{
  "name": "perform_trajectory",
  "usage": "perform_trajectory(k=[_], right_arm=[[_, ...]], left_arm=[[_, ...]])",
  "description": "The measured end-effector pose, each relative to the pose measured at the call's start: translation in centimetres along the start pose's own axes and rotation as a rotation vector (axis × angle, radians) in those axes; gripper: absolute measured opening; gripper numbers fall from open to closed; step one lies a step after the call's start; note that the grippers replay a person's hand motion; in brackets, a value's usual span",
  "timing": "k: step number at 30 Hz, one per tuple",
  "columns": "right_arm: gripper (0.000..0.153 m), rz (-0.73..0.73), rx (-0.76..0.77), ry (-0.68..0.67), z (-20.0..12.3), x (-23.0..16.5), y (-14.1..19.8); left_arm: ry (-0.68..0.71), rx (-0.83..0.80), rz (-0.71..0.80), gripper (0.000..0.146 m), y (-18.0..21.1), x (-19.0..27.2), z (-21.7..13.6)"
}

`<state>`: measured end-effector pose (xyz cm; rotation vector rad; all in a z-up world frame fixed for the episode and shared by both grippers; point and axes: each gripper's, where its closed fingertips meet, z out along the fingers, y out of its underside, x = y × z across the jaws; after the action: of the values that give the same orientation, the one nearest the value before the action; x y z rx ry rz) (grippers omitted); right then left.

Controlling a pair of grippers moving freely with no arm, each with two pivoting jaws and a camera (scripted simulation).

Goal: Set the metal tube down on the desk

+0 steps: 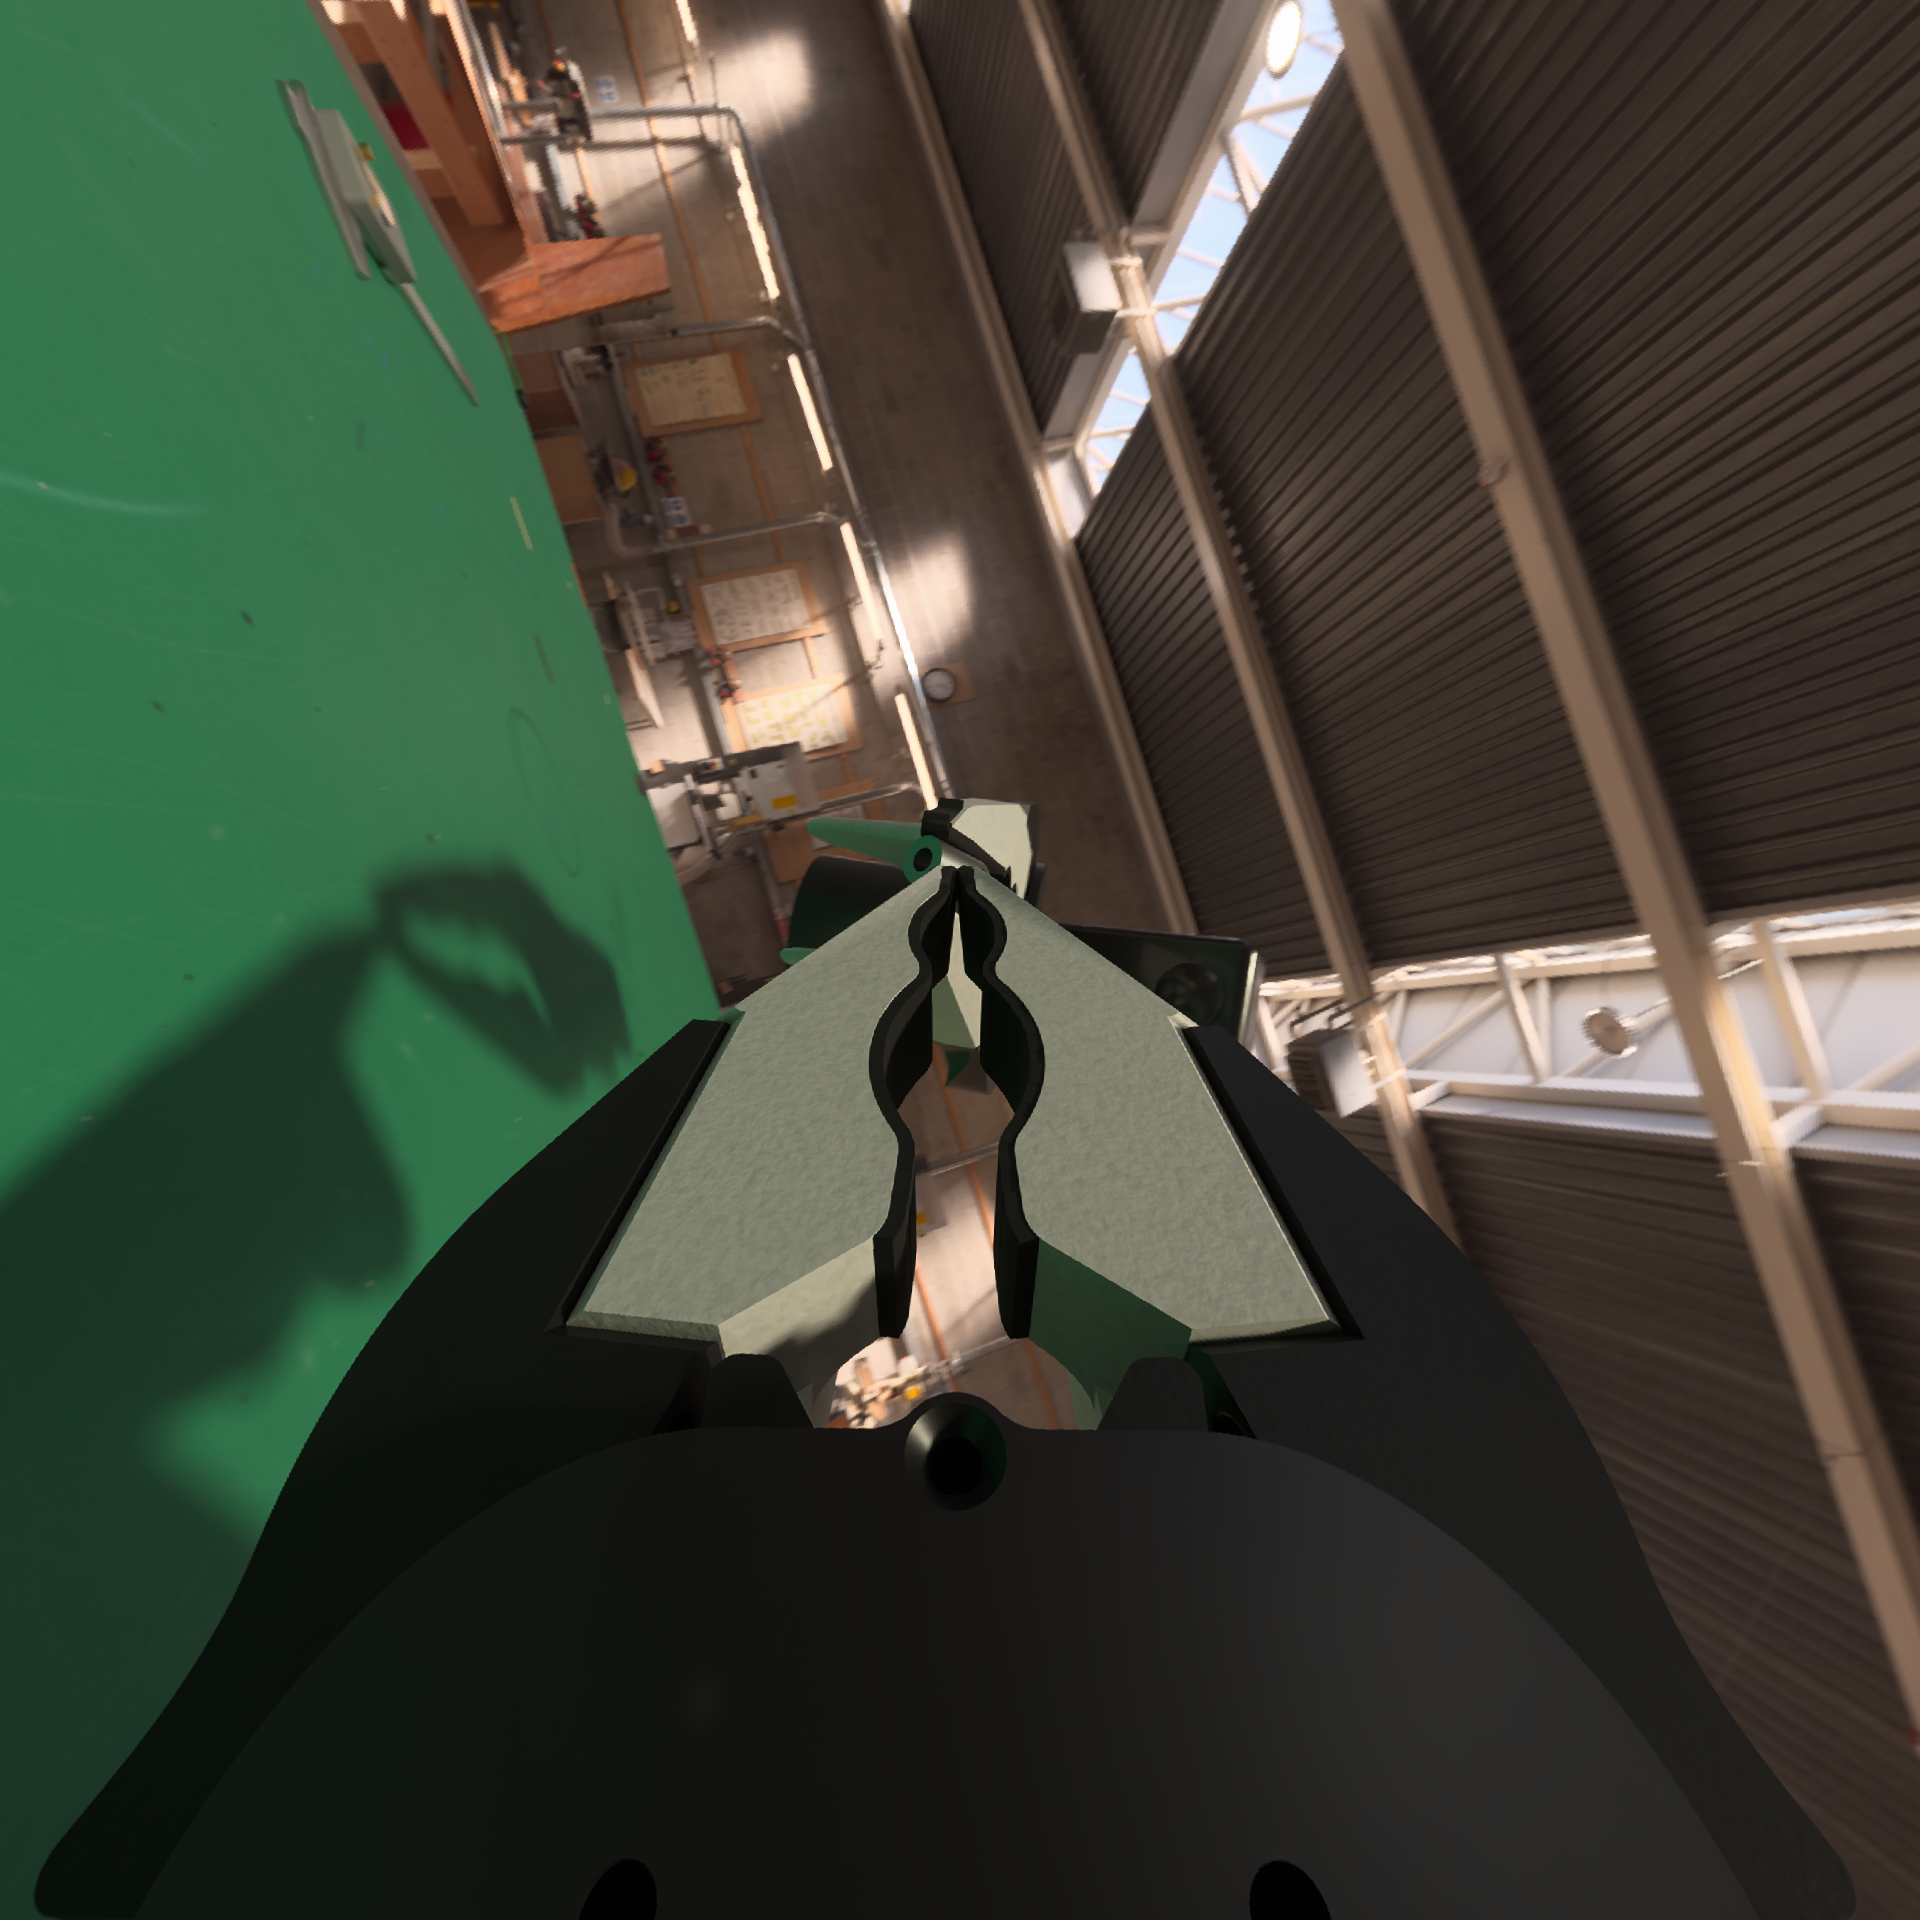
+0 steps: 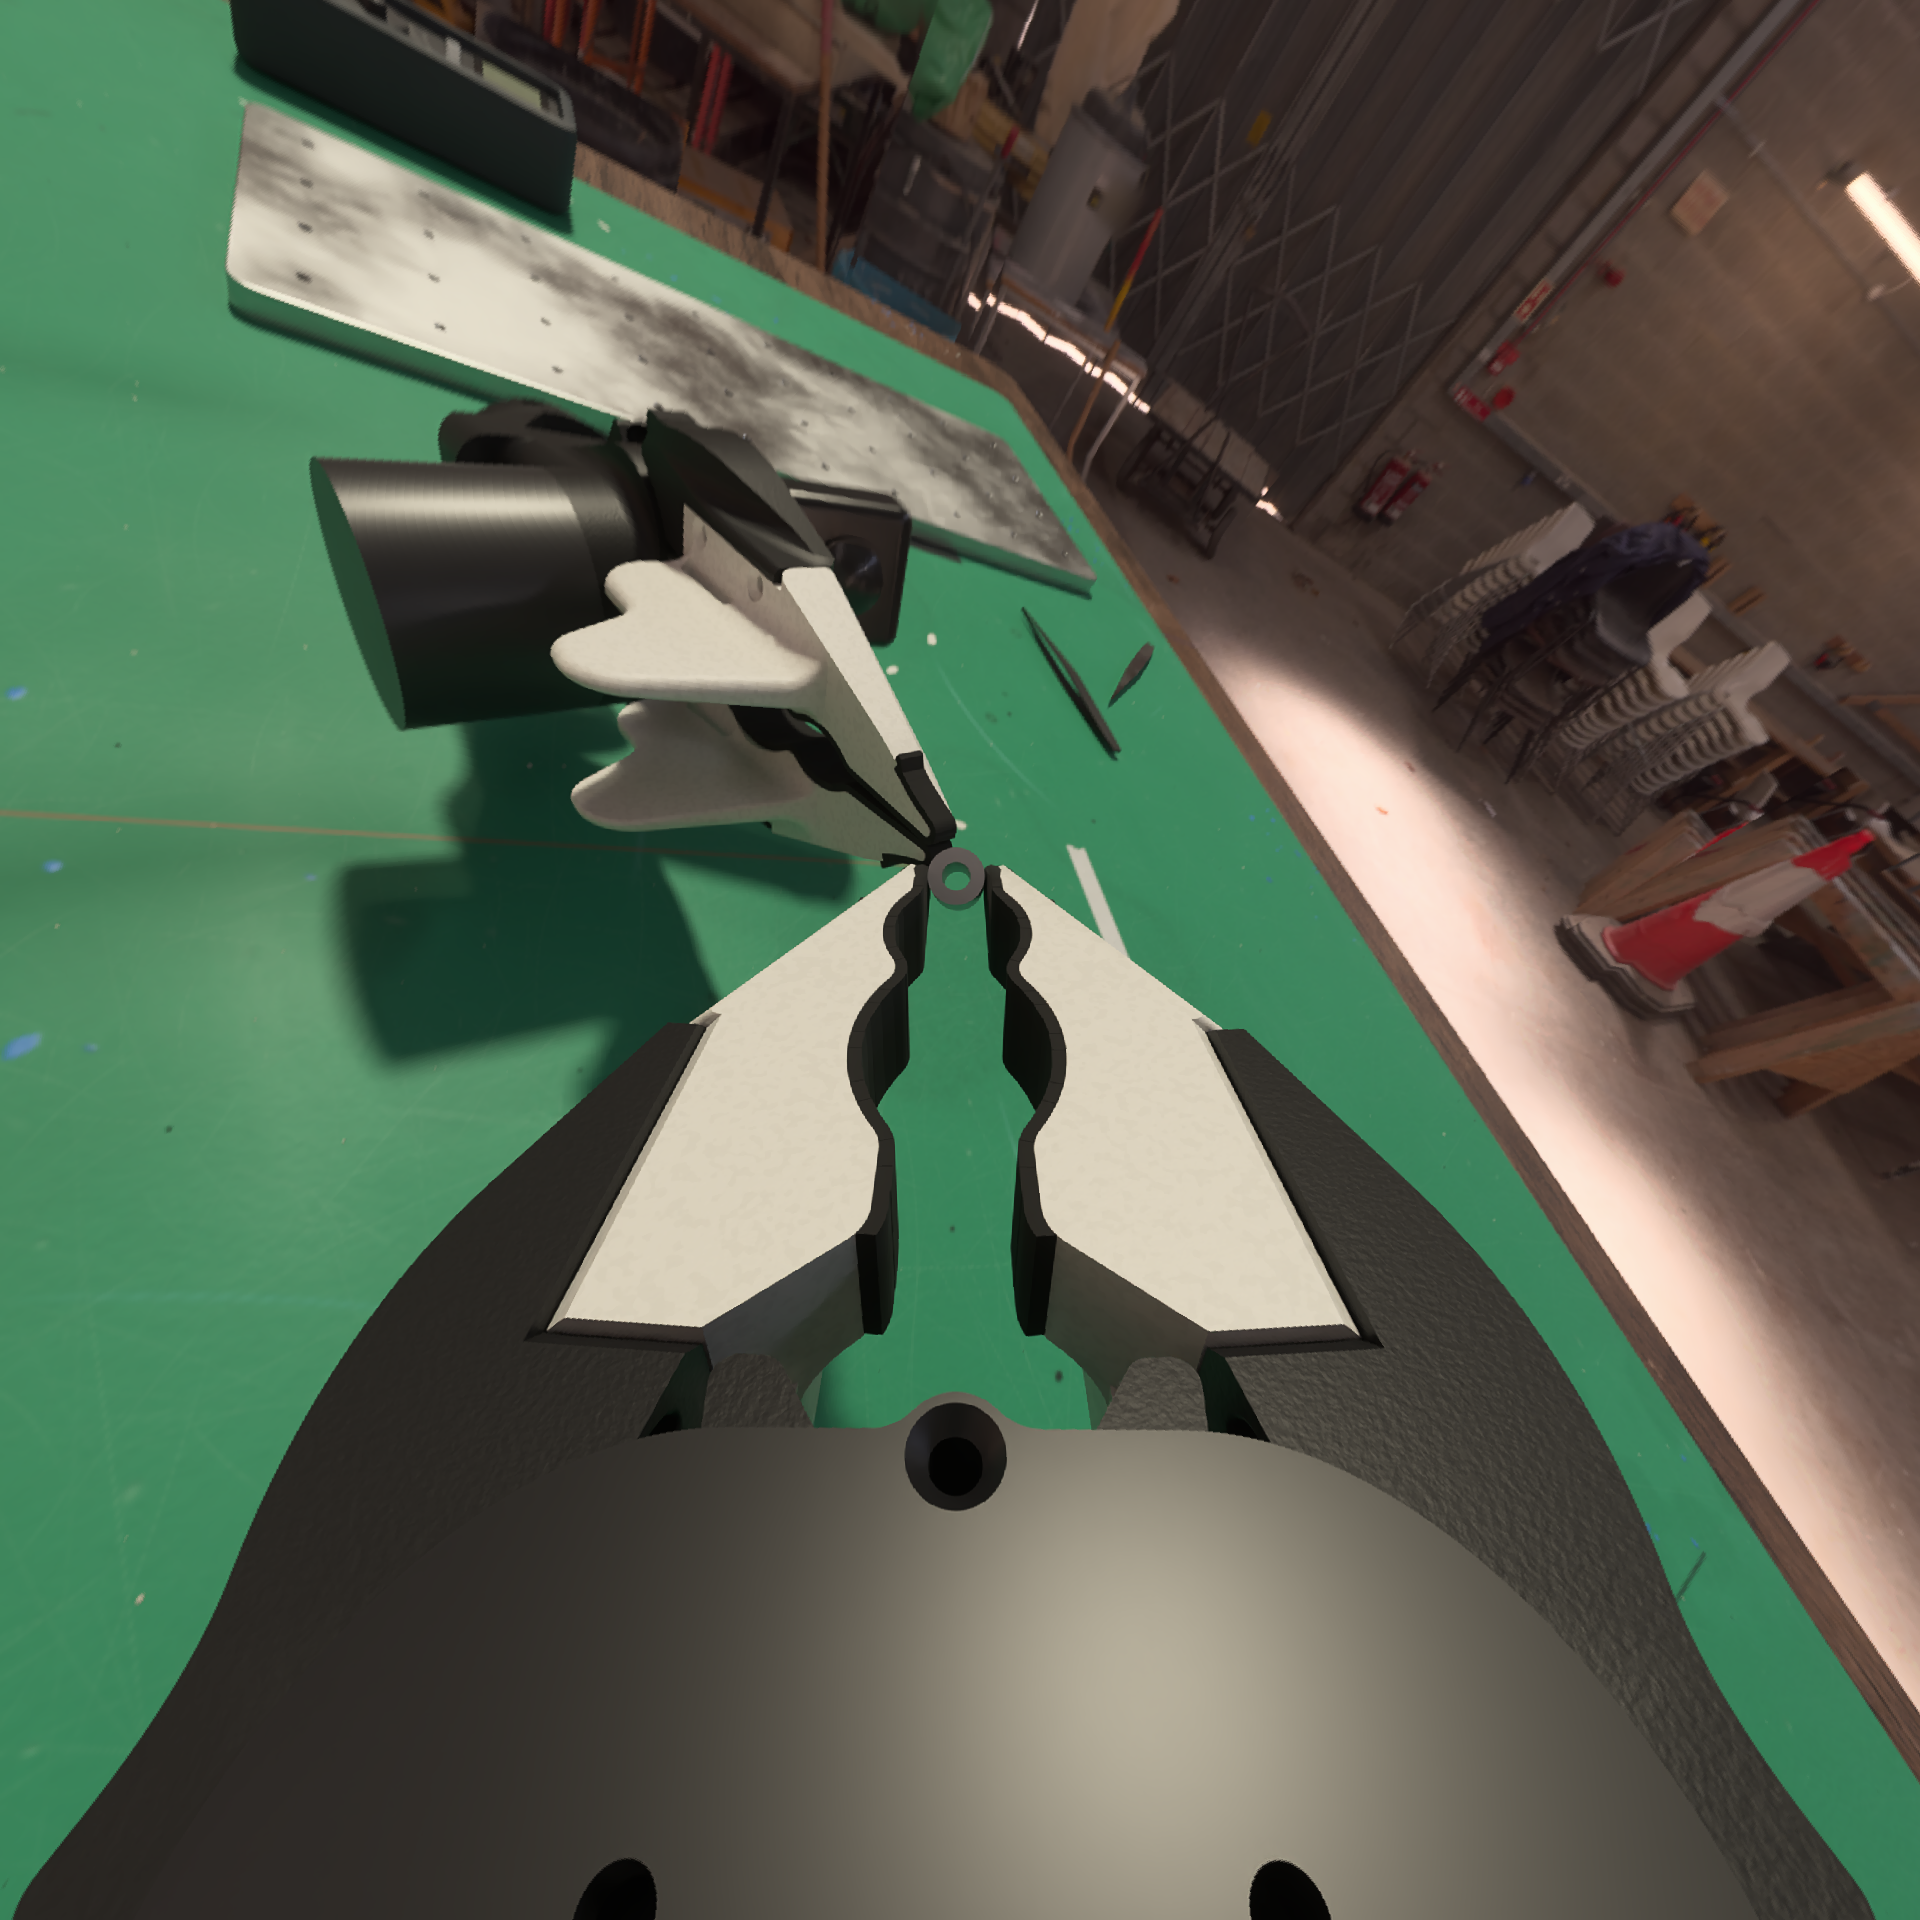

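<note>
The metal tube (image 2: pixel 956 876) shows end-on as a small grey ring between my right gripper's (image 2: pixel 956 883) fingertips, which are shut on it above the green desk (image 2: pixel 260 1039). My left gripper (image 2: pixel 923 826) comes in from the upper left with its jaws shut. Its tips sit against the tube's upper left, and I cannot tell whether it grips the tube. In the left wrist view my left gripper (image 1: pixel 956 883) is shut, and the tube (image 1: pixel 920 857) sits just beyond its tips, held by the right gripper.
A grey perforated metal plate (image 2: pixel 623 312) and a dark box (image 2: pixel 416 94) lie at the back of the desk. Two thin dark slivers (image 2: pixel 1070 681) and a white strip (image 2: pixel 1091 894) lie near the desk's right edge (image 2: pixel 1351 935). A pale pointed flat object (image 1: pixel 358 208) lies on the desk.
</note>
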<state>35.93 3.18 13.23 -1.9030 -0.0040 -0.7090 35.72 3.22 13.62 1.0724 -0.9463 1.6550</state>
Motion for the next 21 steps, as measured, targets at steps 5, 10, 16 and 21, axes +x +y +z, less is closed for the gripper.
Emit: perform_trajectory(k=[5,10,16,21], right_arm=[[0.010,0.018,-0.069,-0.013,-0.7,-0.1,2.1],[0.010,0.123,-0.387,-0.026,-2.3,0.2,9.1],[0.010,0.191,-0.695,-0.156,-4.5,-1.5,14.8],[0.013,0.180,-0.726,-0.170,-4.6,-1.5,15.0]], left_arm=[[-0.129,-0.037,0.133,0.000,0.0,-1.2,-0.6],[-0.256,-0.056,0.262,0.009,-0.4,-2.1,-2.2],[-0.621,-0.198,0.603,0.015,0.4,-4.2,-6.3],[-0.819,-0.222,0.720,0.018,0.5,-4.6,-10.4]])
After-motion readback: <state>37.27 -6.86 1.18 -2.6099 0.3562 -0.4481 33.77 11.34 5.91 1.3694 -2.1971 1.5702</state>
